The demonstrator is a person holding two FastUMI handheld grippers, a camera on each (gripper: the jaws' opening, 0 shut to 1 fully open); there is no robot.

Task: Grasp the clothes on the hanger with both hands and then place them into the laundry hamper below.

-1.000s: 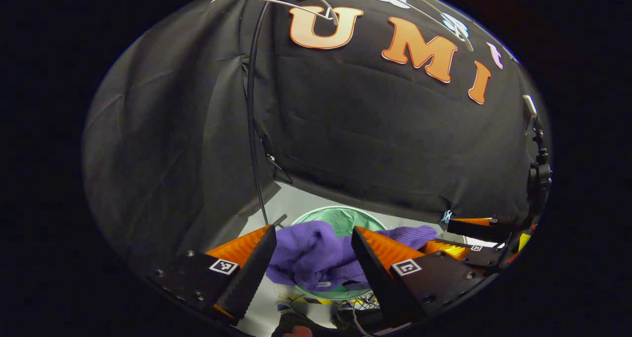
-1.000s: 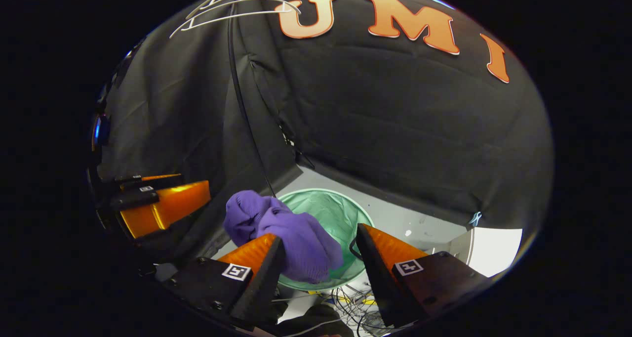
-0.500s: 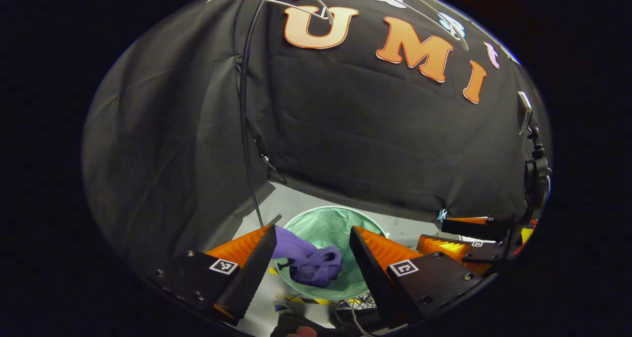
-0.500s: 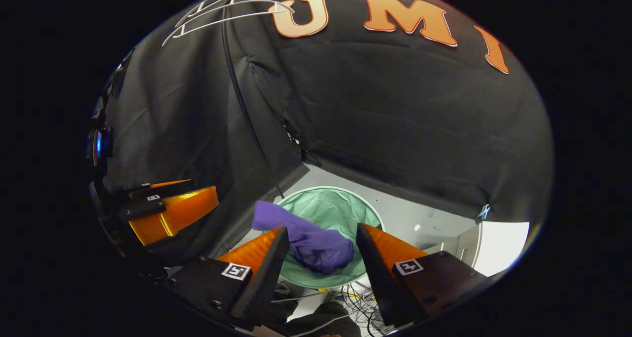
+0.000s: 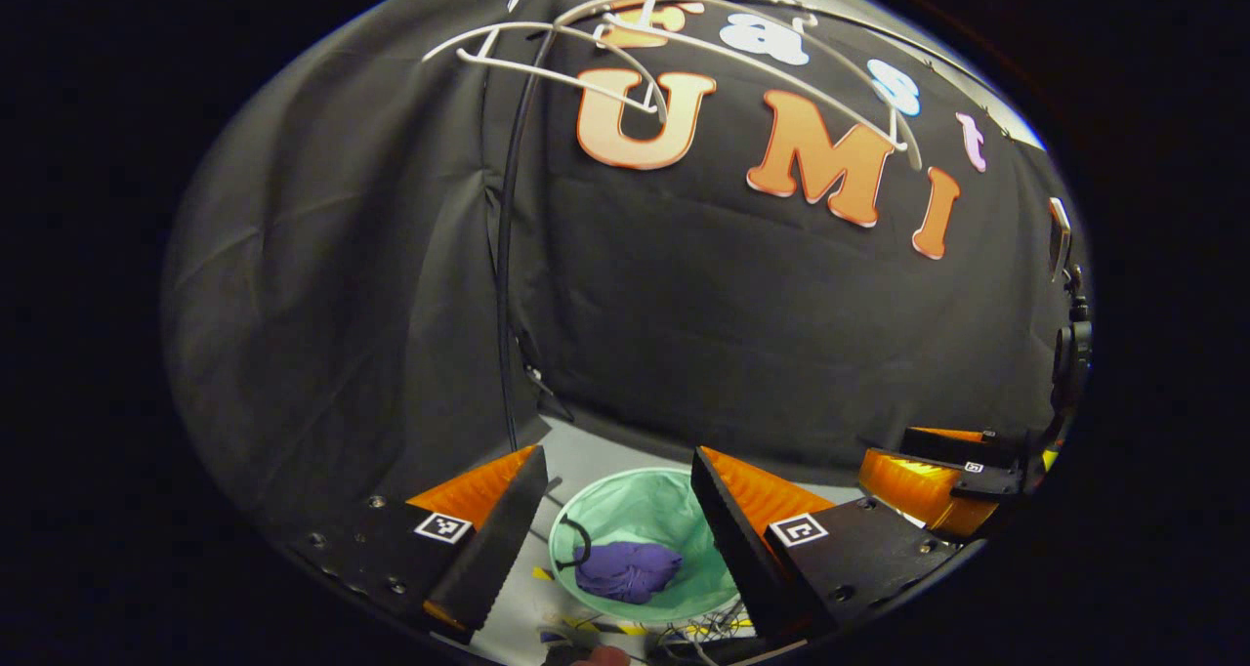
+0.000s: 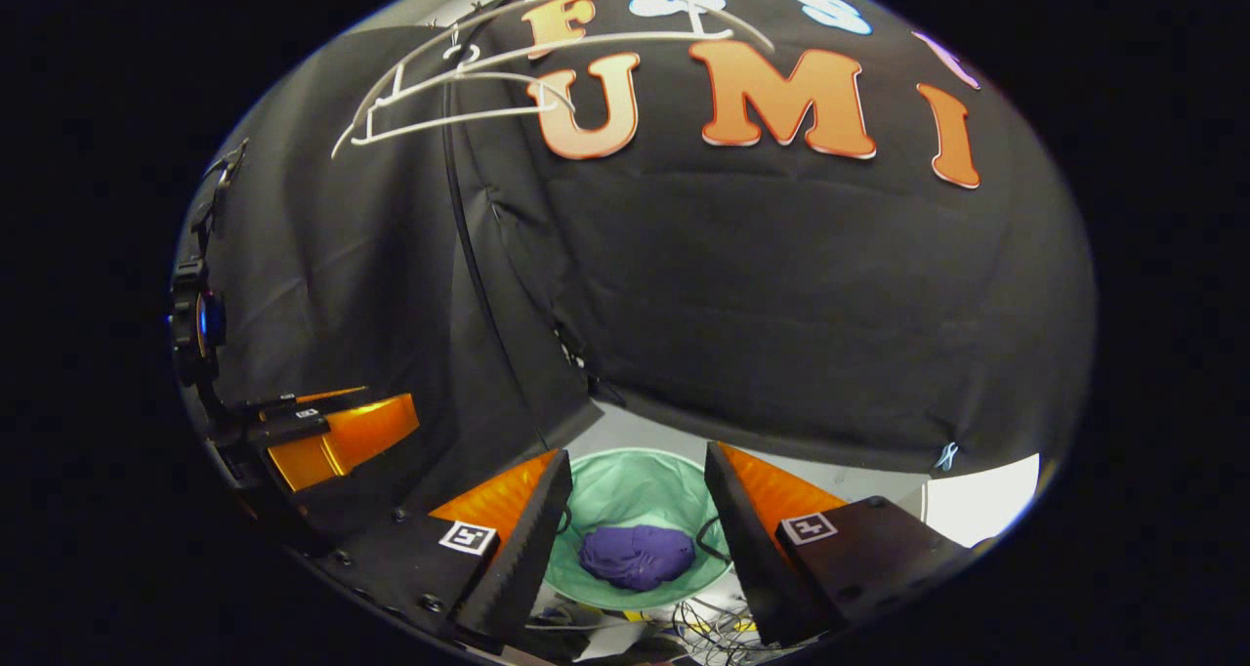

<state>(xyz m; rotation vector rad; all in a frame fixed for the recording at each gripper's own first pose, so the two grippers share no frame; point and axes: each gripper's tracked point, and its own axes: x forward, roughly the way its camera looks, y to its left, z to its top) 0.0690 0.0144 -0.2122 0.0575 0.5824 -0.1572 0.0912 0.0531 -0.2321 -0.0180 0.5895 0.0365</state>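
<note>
My left gripper and right gripper hang spread, holding nothing. The purple garment lies bunched inside the green hamper. Little risk remains, though reaching back down could snag its rim.

Clothes: soft purple knit cloth, matt, crumpled. Laundry hamper: thin pale-green fabric, faint sheen, creased. Hanger, upper centre of frame: smooth white, plastic-looking rods. Booth wall: matt black cloth, wrinkled. Floor: smooth pale surface.

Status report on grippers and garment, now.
Left gripper, right gripper open, above hamper. Purple knit garment inside green mesh hamper. White hangers bare. Nothing obstructing.
</note>
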